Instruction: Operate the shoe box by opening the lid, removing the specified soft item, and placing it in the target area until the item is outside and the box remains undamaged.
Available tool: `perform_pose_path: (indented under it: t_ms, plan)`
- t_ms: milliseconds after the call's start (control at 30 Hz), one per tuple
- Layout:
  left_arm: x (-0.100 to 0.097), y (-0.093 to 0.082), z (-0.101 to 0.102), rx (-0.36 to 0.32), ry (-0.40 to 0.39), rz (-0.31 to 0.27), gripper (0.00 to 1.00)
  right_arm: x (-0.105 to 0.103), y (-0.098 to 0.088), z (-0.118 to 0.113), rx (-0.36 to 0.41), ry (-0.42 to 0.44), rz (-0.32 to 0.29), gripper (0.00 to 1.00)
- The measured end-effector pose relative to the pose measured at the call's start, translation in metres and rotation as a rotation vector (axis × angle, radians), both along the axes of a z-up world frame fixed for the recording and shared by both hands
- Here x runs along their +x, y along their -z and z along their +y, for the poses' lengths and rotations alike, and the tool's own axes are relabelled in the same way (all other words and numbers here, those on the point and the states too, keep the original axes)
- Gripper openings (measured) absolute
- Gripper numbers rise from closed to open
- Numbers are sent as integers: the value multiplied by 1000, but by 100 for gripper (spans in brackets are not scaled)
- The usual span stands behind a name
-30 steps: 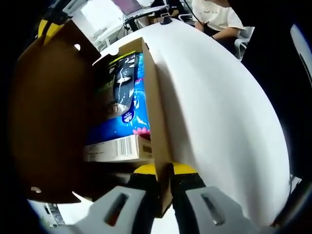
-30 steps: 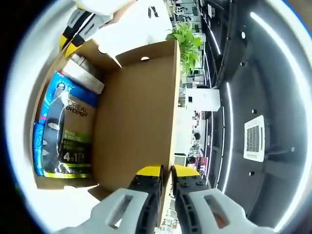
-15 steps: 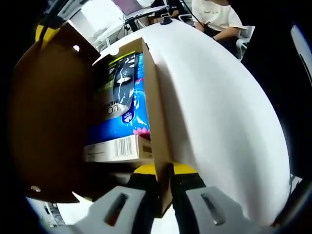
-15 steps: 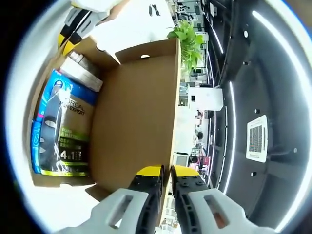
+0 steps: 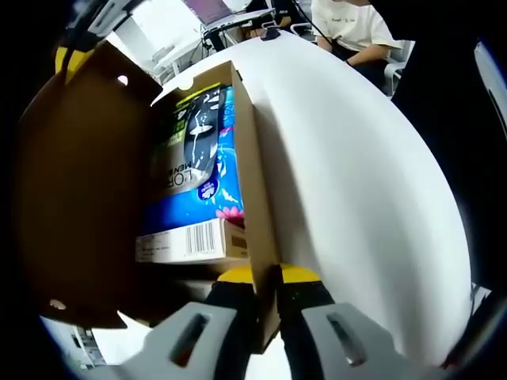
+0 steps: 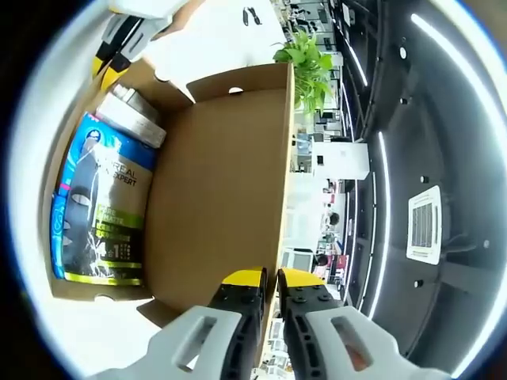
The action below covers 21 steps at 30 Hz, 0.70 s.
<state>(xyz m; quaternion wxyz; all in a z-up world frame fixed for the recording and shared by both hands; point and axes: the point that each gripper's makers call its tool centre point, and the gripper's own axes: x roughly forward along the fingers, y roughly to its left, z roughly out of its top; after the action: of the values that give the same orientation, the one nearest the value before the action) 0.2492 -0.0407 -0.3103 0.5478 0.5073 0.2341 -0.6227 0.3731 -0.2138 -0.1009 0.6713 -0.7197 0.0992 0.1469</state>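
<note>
A brown cardboard shoe box (image 5: pixel 255 206) lies on a round white table (image 5: pixel 356 182) with its lid (image 6: pixel 226 190) swung up. Inside lies a blue and green L'Oreal soft pack (image 6: pixel 99 210) beside a white barcoded carton (image 5: pixel 186 241). My left gripper (image 5: pixel 266 277) is shut on the box's side wall, at the near corner. My right gripper (image 6: pixel 266 279) is shut on the free edge of the raised lid. The left gripper (image 6: pixel 119 43) also appears at the top left of the right gripper view, pinching the box's far wall.
A person in a white shirt (image 5: pixel 348 24) sits at the table's far edge, near a dark object (image 5: pixel 269 33). A green potted plant (image 6: pixel 305 63) and office shelving stand behind the lid, under ceiling lights (image 6: pixel 444 47).
The lid has tipped slightly further open between frames, held by my right gripper. The box, the pack and my left gripper stay where they were.
</note>
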Motion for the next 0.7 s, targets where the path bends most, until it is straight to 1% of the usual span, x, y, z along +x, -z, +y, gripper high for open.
perform_pose_path:
  t_ms: [233, 700]
  plan:
    - [0, -1, 0, 1, -2, -3, 7, 3, 0, -1, 1, -3, 26, 5]
    - [-1, 0, 1, -1, -3, -3, 7, 15, 1, -3, 9, 6, 52, 4]
